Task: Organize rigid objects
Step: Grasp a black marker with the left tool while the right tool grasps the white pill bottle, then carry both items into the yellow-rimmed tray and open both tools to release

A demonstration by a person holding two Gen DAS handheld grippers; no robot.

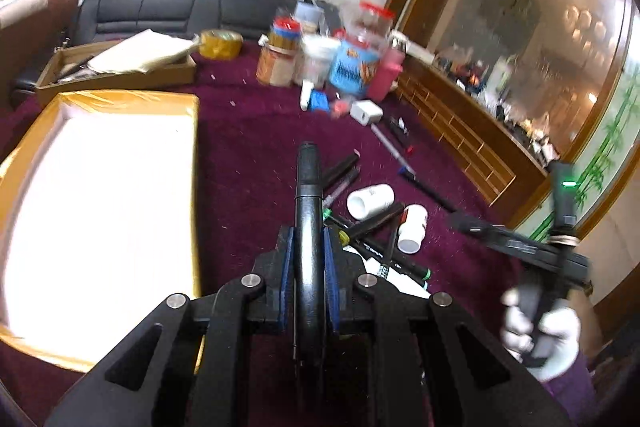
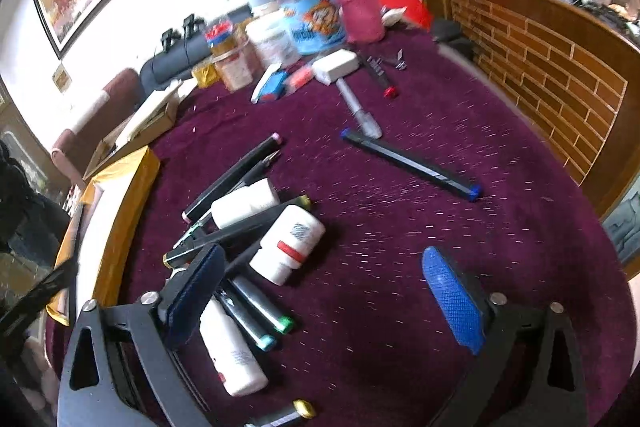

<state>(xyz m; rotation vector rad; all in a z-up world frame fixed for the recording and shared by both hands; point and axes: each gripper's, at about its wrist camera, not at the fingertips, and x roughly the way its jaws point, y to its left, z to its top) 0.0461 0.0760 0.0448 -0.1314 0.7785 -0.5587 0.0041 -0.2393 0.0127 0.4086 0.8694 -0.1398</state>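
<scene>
My left gripper point(image 1: 308, 247) is shut on a black marker point(image 1: 307, 187) that points forward, held above the purple cloth beside a white tray with yellow rim point(image 1: 192, 163). A pile of markers and white bottles point(image 1: 376, 219) lies just right of it. My right gripper point(image 2: 324, 283) is open and empty, low over the cloth, its left finger beside the pile of markers point(image 2: 240, 227) and a white bottle point(image 2: 292, 243). A long black pen with blue ends point(image 2: 412, 165) lies ahead. The right gripper also shows in the left wrist view point(image 1: 520, 243).
Jars, a blue canister point(image 2: 316, 19), a pink bottle point(image 2: 360, 9), a white box point(image 2: 336, 65) and a silver pen point(image 2: 360, 111) crowd the far side. A cardboard box point(image 1: 116, 67) and tape roll point(image 1: 220, 43) sit far left. A wooden ledge point(image 2: 552, 67) borders the right.
</scene>
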